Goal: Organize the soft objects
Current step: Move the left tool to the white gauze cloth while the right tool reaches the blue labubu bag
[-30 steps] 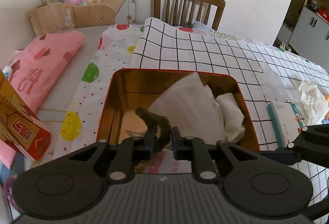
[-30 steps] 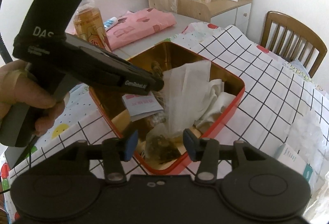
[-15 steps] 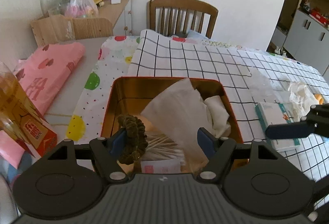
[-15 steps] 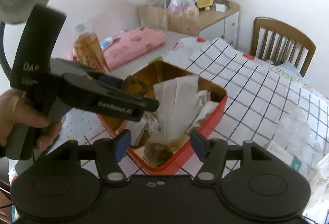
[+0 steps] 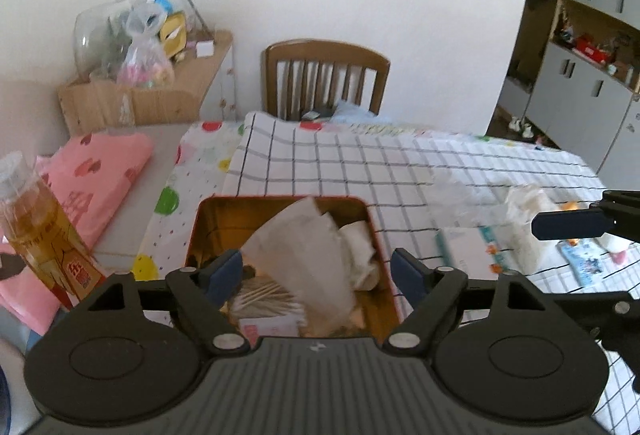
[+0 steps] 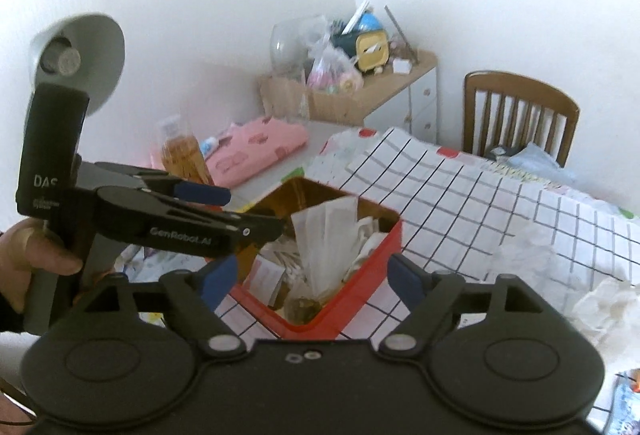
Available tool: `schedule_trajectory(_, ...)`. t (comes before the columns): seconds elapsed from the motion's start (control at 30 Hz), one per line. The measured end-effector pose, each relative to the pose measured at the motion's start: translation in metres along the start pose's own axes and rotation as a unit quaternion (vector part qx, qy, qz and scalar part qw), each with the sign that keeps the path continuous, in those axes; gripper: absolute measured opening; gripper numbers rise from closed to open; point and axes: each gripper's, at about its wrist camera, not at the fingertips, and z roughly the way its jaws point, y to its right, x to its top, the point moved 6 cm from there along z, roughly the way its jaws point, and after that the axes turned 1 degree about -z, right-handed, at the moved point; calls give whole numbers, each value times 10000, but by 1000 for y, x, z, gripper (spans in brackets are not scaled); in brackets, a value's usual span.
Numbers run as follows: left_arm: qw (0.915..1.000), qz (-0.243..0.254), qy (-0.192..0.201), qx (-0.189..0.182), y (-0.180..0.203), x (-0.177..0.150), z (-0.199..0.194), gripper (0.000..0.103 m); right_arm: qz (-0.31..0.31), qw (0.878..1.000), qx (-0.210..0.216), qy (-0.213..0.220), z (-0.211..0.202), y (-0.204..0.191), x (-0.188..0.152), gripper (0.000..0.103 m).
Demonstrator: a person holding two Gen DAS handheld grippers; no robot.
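Observation:
A red tin (image 5: 280,200) with a gold inside sits on the checked cloth. It holds a white tissue packet (image 5: 304,247), white cloth (image 5: 360,247) and cotton swabs (image 5: 264,295). My left gripper (image 5: 316,271) hovers above the tin's near edge, its jaws opening with nothing gripped between them. My right gripper (image 6: 312,275) hangs over the tin's near corner (image 6: 372,267), jaws also opening and empty. Below it lie the packet (image 6: 328,235) and a clear bag of brown bits (image 6: 304,309). A hand (image 6: 36,251) holds the left gripper (image 6: 244,211). One right finger (image 5: 568,223) shows at the right.
A tissue box (image 5: 468,251) and crumpled white paper (image 5: 528,211) lie right of the tin. A bottle of amber liquid (image 5: 36,219) and folded pink cloth (image 5: 100,171) are at the left. A wooden chair (image 5: 324,75) stands behind the table, a cluttered cabinet (image 5: 192,63) beside it.
The left gripper let go of the dark brown scrunchie into the tin and opened. The right gripper opened wider. Both rose and drew back from the tin.

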Motion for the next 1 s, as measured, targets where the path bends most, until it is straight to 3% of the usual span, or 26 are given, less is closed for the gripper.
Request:
schedule_trajectory(0.43,9983,81,186,-552,59,11,-30,86,280,9974,-388,536,-74,20,-9,92)
schedule_trajectory(0.5,9978,82,205,-627,69,11,-31,92,308,9967,-469,585,-85,25,-13,93)
schedule_trajectory(0.53,9974,109,227,-670,75,11,-31,102,337,9961,-530,615,-91,29,-16,93)
schedule_trajectory(0.57,9972,116,250,-690,79,11,-31,103,369,9955,-589,642,-97,33,-18,95)
schedule_trajectory(0.77,9941,183,292,-1031,116,13,-20,103,702,9898,-996,740,-130,68,-39,98)
schedule_trajectory(1.0,9925,470,410,-1051,168,17,2,103,1110,9788,-1575,688,-155,116,-73,99)
